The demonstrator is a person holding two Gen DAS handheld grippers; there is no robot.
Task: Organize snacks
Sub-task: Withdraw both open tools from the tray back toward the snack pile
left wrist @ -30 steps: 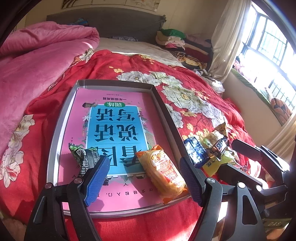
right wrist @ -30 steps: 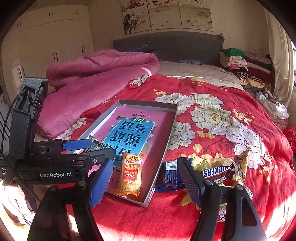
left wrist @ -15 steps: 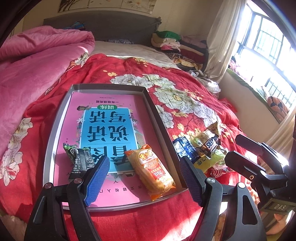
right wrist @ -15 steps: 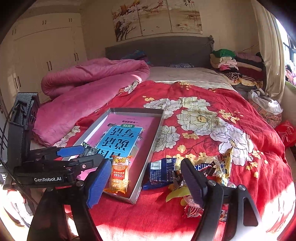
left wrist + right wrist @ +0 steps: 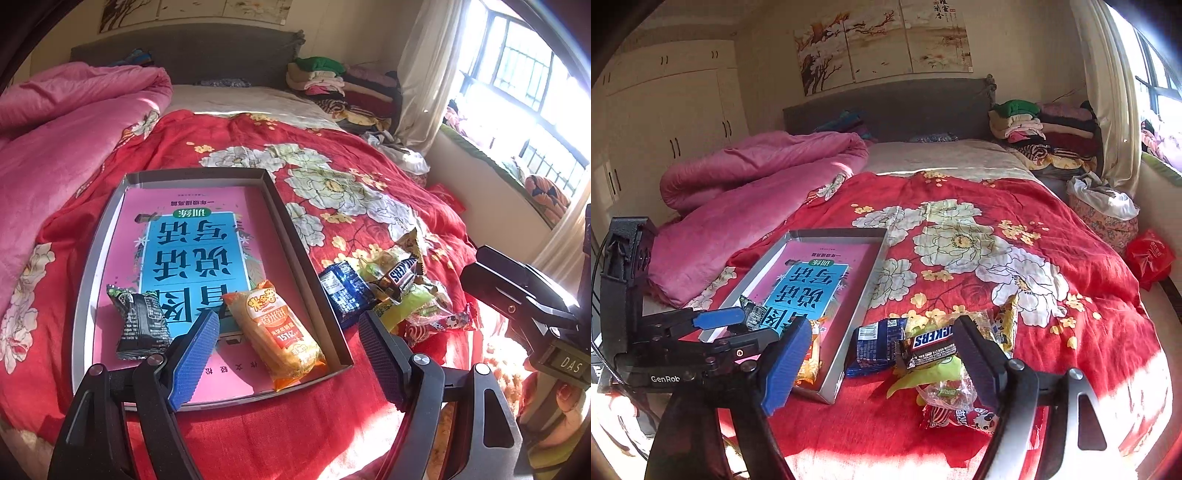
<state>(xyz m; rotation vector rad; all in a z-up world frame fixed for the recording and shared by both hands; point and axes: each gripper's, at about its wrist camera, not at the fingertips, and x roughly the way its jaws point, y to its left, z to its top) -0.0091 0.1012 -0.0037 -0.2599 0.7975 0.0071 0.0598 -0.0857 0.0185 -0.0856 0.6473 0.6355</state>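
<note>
Grey metal tray (image 5: 291, 236) lies on the red flowered bedspread (image 5: 354, 173), left of the loose snacks. On its floor is a pink book with a blue cover panel (image 5: 192, 251), which fills most of the tray. Two snacks rest on the book at the near end: a black packet (image 5: 142, 323) at the left and an orange packet (image 5: 277, 332) at the right, close to the tray's right wall.

Just outside that wall, on the bedspread, is a small heap: a dark blue packet (image 5: 875, 345) nearest the tray, a Snickers bar (image 5: 929, 345) touching it, a yellow-green wrapper (image 5: 931, 373) under the bar, and a red-and-white packet (image 5: 960, 413) at the near side. How many more wrappers are in the heap I cannot tell.

Left gripper (image 5: 286, 354) hovers over the tray's near end with its jaws spread wide and nothing between them. Right gripper (image 5: 882, 369) hovers over the heap, also wide apart and empty. A pink quilt (image 5: 757, 192) is bunched at the far left.
</note>
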